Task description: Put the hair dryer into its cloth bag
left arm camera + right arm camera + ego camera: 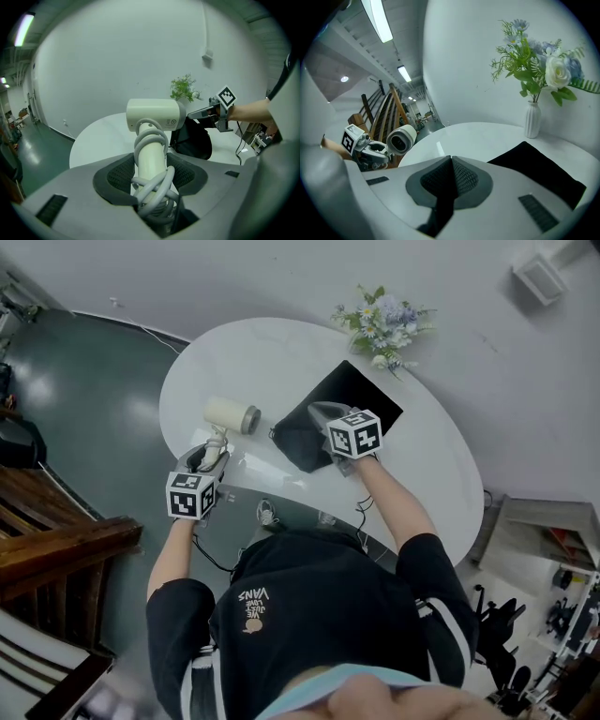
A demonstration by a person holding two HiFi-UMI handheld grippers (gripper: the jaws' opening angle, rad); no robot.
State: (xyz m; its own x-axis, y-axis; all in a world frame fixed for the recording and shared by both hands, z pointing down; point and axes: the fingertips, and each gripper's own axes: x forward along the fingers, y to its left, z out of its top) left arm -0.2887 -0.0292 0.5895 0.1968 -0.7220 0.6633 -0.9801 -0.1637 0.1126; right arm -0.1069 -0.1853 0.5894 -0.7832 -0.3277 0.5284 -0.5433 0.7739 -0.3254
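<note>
White oval table [281, 352] against white wall [234, 277], dark grey-green floor [84, 399] round it. At far edge, blue & white flowers [384, 320] in slim white vase [533, 119]. On tabletop, black cloth bag [361, 390]: far part flat on surface, near corner lifted. Pinched at that corner by right gripper [450, 161], pads pressed tight together w/ strip of black cloth betw. them. Raised off tabletop, over near-left side: cream hair dryer [152, 115], clamped by its handle in left gripper [152, 176], pads spread to handle width & pressing on both sides. Handle approx upright, barrel on top & crosswise. Wound round handle, pale grey cord [151, 136] in several loops, some bunched down betw. pads. Open end of barrel turned toward bag & right gripper. Dryer just beside bag, apart from it, still outside. Which edge is bag's mouth: can't tell.
</note>
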